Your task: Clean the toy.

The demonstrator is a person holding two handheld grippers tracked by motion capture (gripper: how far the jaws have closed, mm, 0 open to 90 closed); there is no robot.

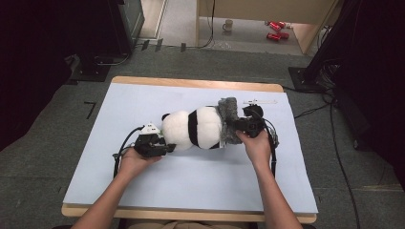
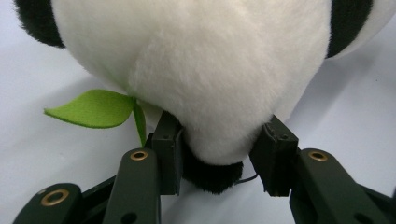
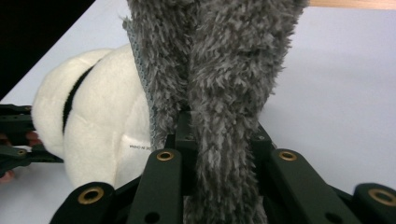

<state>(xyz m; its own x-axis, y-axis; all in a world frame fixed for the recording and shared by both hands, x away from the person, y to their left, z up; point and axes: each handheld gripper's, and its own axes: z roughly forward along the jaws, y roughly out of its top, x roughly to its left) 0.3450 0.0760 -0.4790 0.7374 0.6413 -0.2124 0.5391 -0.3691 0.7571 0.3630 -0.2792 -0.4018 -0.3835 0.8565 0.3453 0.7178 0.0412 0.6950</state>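
You're dressing the panda (image 1: pixel 196 128): left tongs (image 1: pixel 168 147) gripping its head, right tongs (image 1: pixel 233 128) clamping the grey fuzzy garment (image 1: pixel 228 110); next, tug it further on.

Overhead forward-down; tong cameras close (shared panda (image 1: pixel 193 129))

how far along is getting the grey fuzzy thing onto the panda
Done: the grey fuzzy garment already sits over one end of the panda plush. In hand: the left gripper pinches the panda, the right gripper clamps the fuzzy fabric. Left: most of the body is uncovered.
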